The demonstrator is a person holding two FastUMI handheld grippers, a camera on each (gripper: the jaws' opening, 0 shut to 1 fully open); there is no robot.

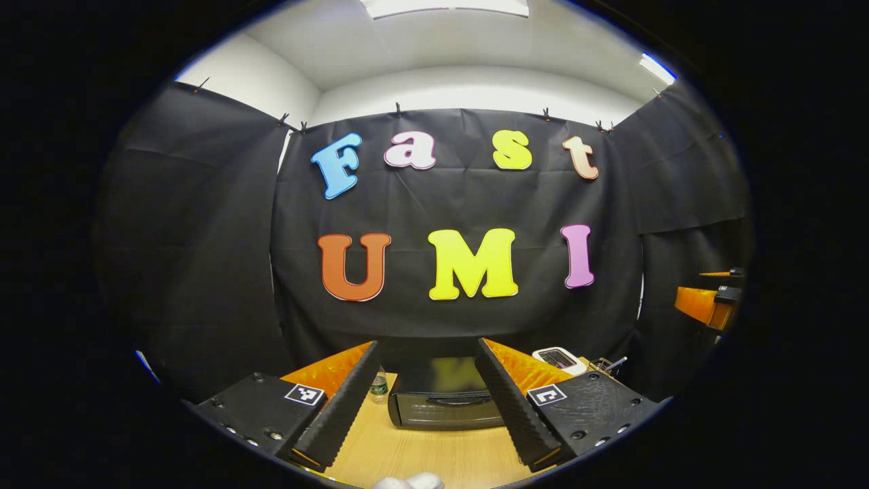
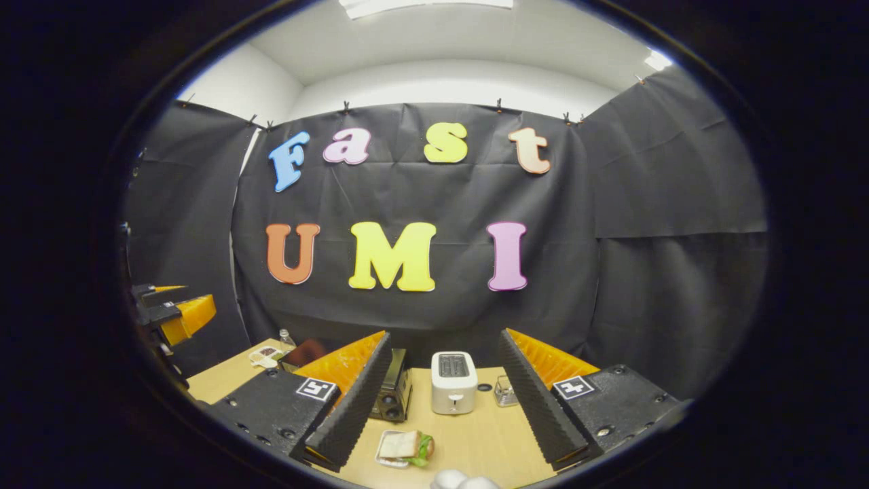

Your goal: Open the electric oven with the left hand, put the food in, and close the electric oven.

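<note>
Behind the spread left gripper (image 1: 424, 424), the electric oven (image 1: 445, 401) sits closed

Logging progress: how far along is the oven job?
Nothing looks done: the electric oven has its door shut. The left hand-held gripper is open, lined up with the oven, holding nothing. The sandwich lies on the table below the open right hand-held gripper. Opening, loading, closing remain.

On my left gripper (image 1: 424, 401) I see two wedge-shaped fingers with ribbed inner faces, each mounted on a black textured block studded with round screws. Each block carries a small square black-and-white marker (the patterns differ). My right gripper (image 2: 441, 401) looks built the same way: ribbed wedges, black screwed blocks, one square marker on each.
</note>
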